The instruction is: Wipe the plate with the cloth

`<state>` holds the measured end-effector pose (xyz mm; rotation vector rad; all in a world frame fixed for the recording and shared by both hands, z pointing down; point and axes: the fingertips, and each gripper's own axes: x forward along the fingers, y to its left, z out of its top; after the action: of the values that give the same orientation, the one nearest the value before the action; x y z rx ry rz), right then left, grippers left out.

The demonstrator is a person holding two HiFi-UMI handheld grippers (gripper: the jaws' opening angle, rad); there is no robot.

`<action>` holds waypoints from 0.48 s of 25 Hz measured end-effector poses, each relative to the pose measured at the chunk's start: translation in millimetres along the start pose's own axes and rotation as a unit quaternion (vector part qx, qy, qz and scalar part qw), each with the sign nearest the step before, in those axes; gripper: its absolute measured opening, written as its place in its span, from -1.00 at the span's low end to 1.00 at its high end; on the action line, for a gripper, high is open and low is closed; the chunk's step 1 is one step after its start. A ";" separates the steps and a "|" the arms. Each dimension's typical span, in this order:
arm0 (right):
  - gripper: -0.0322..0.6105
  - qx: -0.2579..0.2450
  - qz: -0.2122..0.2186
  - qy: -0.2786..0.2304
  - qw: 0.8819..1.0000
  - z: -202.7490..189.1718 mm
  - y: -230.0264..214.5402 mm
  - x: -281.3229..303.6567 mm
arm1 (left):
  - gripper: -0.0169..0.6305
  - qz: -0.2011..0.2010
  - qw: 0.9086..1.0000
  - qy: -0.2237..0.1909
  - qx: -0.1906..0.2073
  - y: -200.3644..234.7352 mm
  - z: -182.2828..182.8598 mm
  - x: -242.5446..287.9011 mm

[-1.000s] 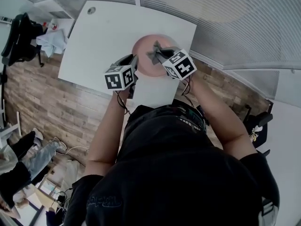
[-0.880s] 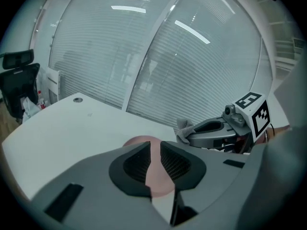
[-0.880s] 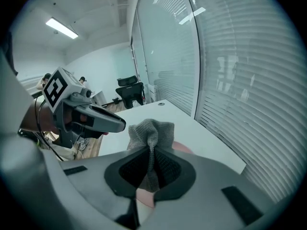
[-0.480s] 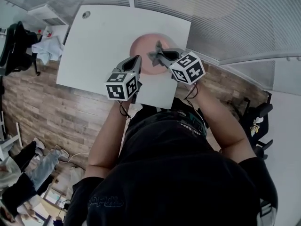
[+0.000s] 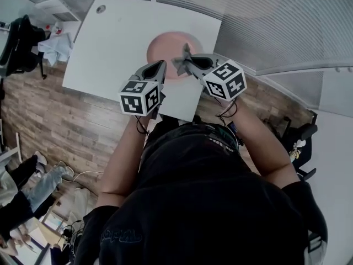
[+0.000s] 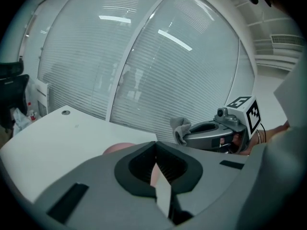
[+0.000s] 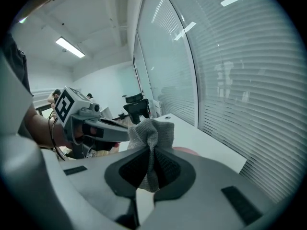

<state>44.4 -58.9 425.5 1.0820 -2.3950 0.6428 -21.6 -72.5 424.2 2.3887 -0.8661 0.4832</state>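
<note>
A pink plate lies on the white table near its front right corner. My right gripper hangs above the plate's near edge, shut on a crumpled grey cloth that sticks up past its tips. In the right gripper view the cloth is pinched between the jaws, with the plate just behind. My left gripper is held beside it to the left, shut with nothing between its jaws. In the left gripper view a sliver of the plate shows over the jaws, and the right gripper holds the cloth at the right.
The table has a round cable hole at its far left corner. A black chair and a pale bundle stand left of the table on the wooden floor. Slatted blinds run behind the table. People's legs show at the lower left.
Both grippers have risen and drawn back from the plate toward me. The cloth has gone up with the right gripper. The left jaws have closed.
</note>
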 end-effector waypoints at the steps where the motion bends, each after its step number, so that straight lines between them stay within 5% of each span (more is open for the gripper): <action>1: -0.79 -0.003 0.006 -0.002 1.000 -1.2 1.5 -5.0 | -0.90 0.006 1.000 -0.004 -0.003 -4.5 0.0 -2.1; 12: -0.79 -0.028 0.048 -0.012 0.998 -40.5 23.5 -65.3 | -0.90 0.037 0.999 -0.023 -0.018 -83.6 -39.3 -25.8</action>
<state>73.3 15.5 416.1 0.9631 -2.4828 0.5927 10.1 17.1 411.3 2.3503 -0.9780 0.4393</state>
